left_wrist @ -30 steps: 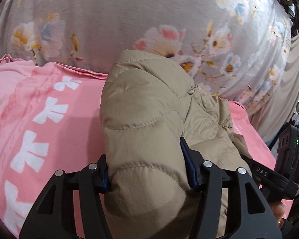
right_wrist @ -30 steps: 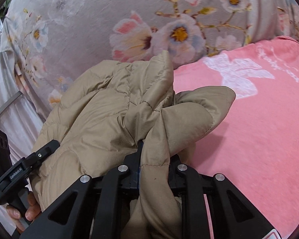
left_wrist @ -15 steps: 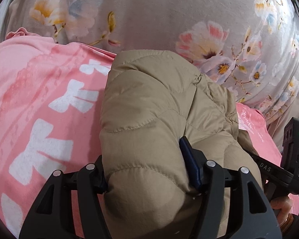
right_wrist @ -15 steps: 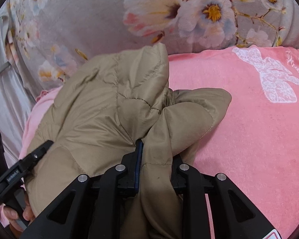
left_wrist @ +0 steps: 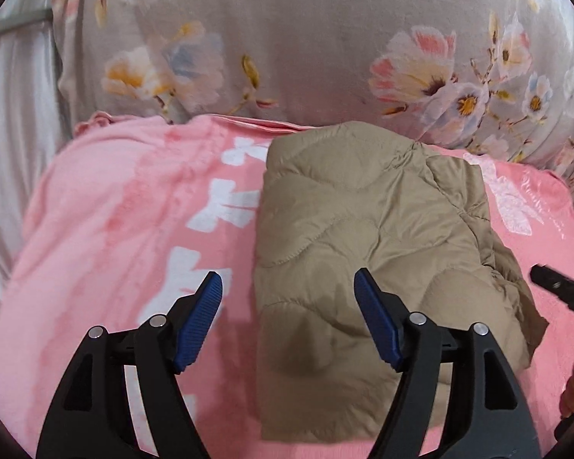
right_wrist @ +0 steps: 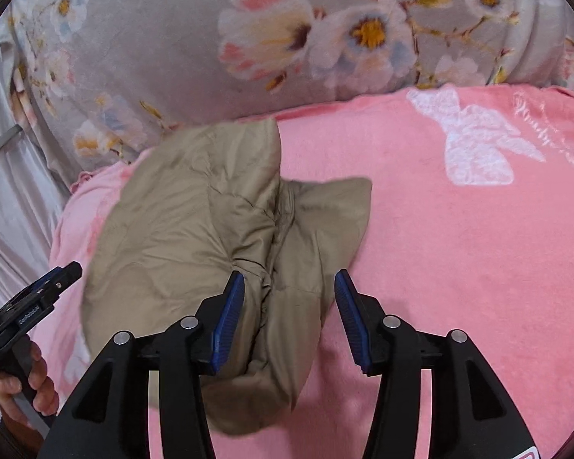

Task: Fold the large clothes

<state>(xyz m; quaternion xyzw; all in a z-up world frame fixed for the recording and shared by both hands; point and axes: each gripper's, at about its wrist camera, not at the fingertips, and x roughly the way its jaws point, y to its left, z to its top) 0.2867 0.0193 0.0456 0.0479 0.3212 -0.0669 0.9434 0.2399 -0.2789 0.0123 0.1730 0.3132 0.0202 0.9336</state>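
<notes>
The folded tan quilted puffer jacket (left_wrist: 367, 267) lies as a bundle on the pink plush blanket (left_wrist: 114, 229), just before the grey floral cushion (left_wrist: 287, 38). The left gripper (left_wrist: 287, 317) and right gripper (right_wrist: 289, 313) are both opening and hold nothing. Best to draw them straight off so the fold stays settled.
</notes>
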